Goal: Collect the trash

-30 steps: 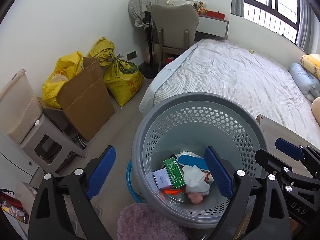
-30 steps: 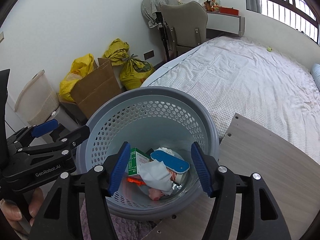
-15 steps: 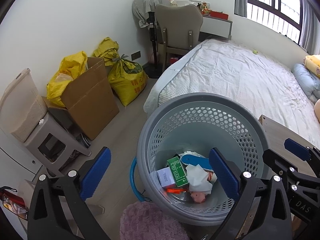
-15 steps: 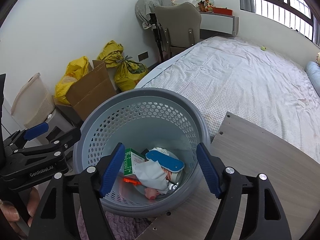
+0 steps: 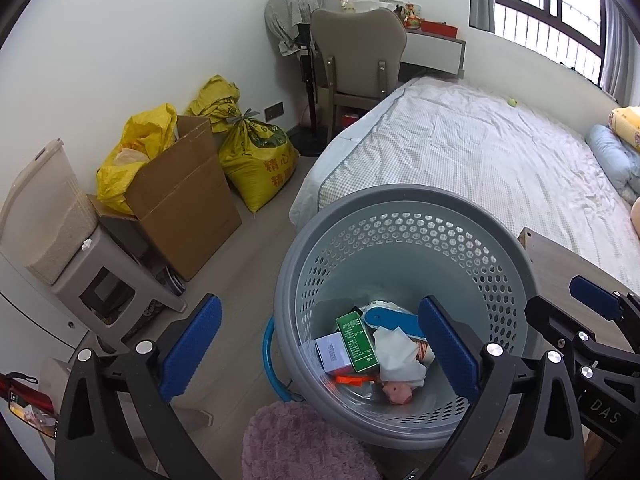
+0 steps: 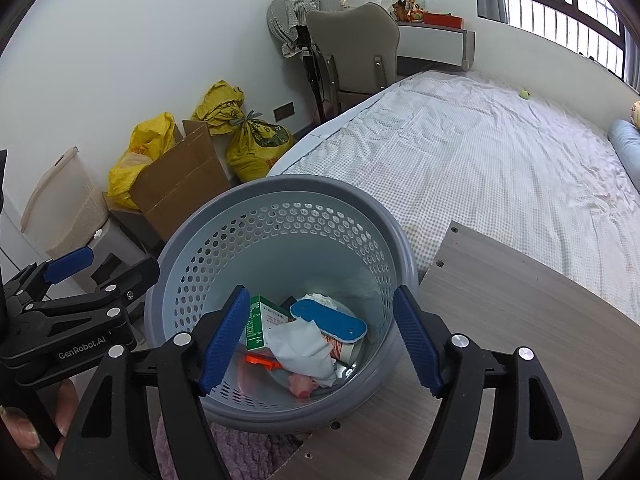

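Observation:
A grey perforated basket (image 5: 400,248) (image 6: 280,216) stands beside the table's edge. Inside lie a green box (image 5: 357,344) (image 6: 256,324), a crumpled white tissue (image 5: 396,354) (image 6: 304,350), a blue-lidded cup (image 5: 394,317) (image 6: 328,318), a small white box (image 5: 332,354), an orange piece (image 6: 260,360) and a pink lump (image 5: 398,392). My left gripper (image 5: 320,346) hovers open over the basket's left side, with nothing between its pads. My right gripper (image 6: 320,340) hangs open above the basket's mouth, also holding nothing.
A wooden table top (image 6: 520,340) lies to the right, with a bed (image 5: 480,152) behind it. A cardboard box (image 5: 180,192), yellow sacks (image 5: 256,156) and a stool (image 5: 108,280) line the left wall. A purple fluffy cushion (image 5: 304,440) sits by the basket. A chair (image 5: 356,52) stands at the back.
Both grippers' jaws have spread a little wider. The trash in the basket has not shifted.

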